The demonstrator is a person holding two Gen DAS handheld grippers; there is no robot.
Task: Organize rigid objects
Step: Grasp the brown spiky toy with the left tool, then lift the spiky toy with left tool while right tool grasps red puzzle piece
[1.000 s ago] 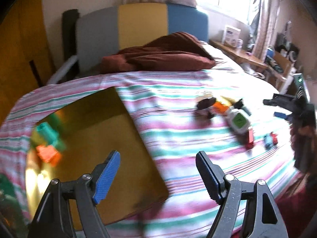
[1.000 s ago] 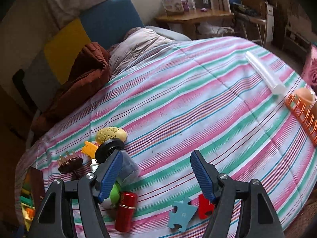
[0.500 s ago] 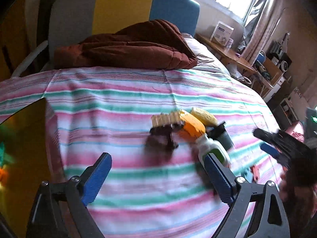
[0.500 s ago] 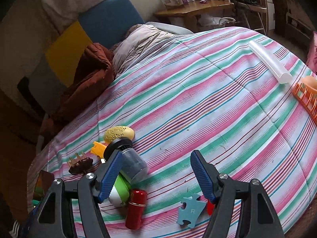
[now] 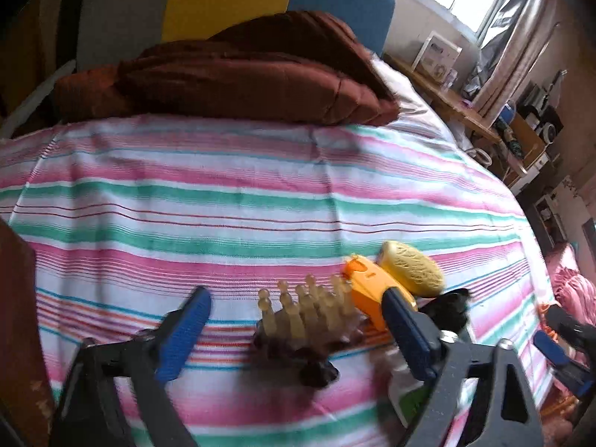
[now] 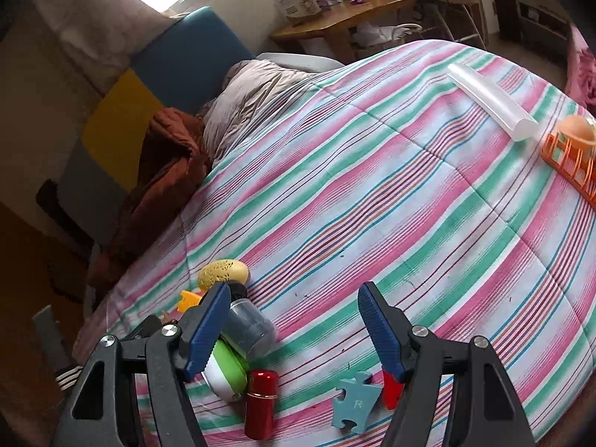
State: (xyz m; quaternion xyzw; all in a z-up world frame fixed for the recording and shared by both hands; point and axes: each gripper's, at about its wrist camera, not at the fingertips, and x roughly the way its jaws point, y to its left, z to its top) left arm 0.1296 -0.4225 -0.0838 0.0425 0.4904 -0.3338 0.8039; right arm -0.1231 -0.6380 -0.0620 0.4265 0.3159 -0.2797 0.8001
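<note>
left tool (image 5: 294, 320) spread wide, straddling the brush (image 5: 309, 320) on the bed (image 5: 223, 201)

if i close now, my 3 o'clock finger may catch the orange toy (image 5: 367, 287) touching the brush; bristles could slip. right tool (image 6: 294, 320) gapes empty.

Left tongs (image 5: 294, 331) are held low with blue-padded fingers (image 5: 184, 333) spread wide apart, gripping nothing. Right tongs (image 6: 292, 329) are likewise wide open and empty, fingers (image 6: 380, 331) pointing forward.

Glossy metal red cylinder (image 6: 261, 404), translucent rubbery brush (image 5: 307, 314), striped cloth bedspread (image 6: 372, 186).
</note>
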